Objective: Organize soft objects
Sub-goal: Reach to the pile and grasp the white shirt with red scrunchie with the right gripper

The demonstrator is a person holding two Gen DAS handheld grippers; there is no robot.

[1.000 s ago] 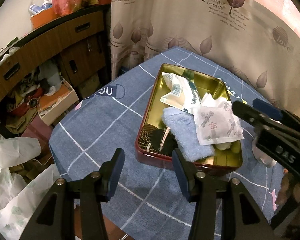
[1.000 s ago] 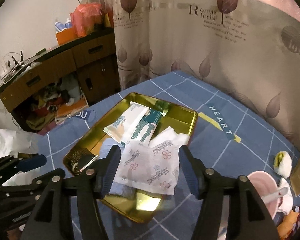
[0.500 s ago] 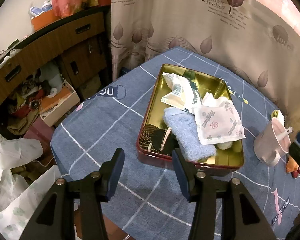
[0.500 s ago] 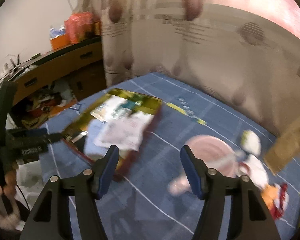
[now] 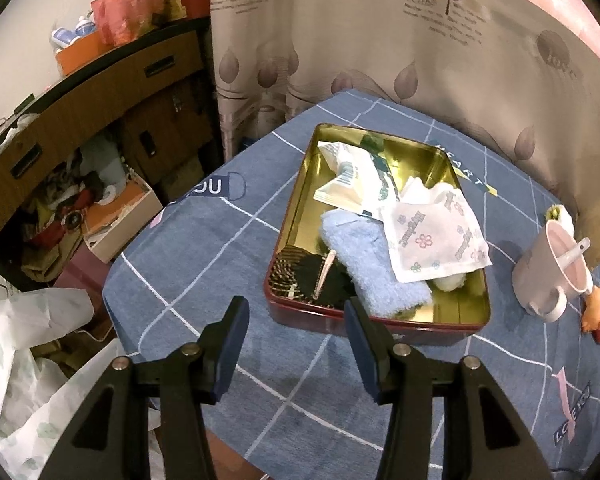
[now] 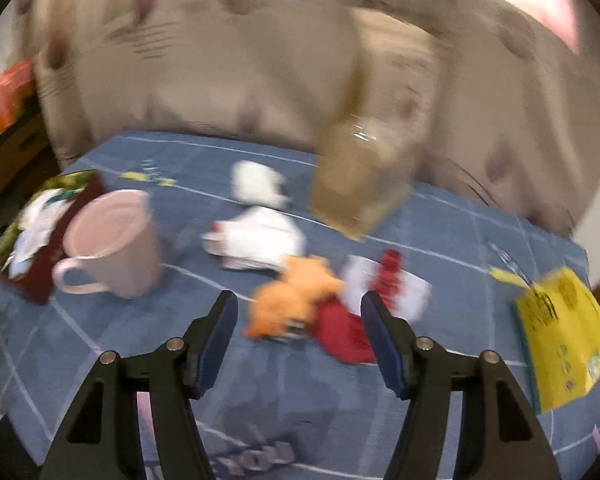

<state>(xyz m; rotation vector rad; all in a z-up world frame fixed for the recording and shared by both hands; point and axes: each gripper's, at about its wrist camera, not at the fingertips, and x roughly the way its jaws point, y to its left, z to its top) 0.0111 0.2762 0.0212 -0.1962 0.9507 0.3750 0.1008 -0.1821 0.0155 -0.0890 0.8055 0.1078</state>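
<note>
Swinging away from the gold tin (image 5: 384,236), my right tongs (image 6: 298,334) now hang open and empty over an orange plush toy (image 6: 296,300) on the worktop (image 6: 460,248), beside the pink mug (image 6: 112,240). My left tongs (image 5: 296,348) sit wide, holding nothing, before the tin. I judge the toy is the next pickup.

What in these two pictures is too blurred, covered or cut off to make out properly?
- Right wrist view: motion blur smears the orange and red soft toy, the white soft things and the brownish packet; what they are stays unclear.
- Left wrist view: the tissue pack and blue towel cover part of the tin.
- Left wrist view: the right gripper is out of frame.
</note>
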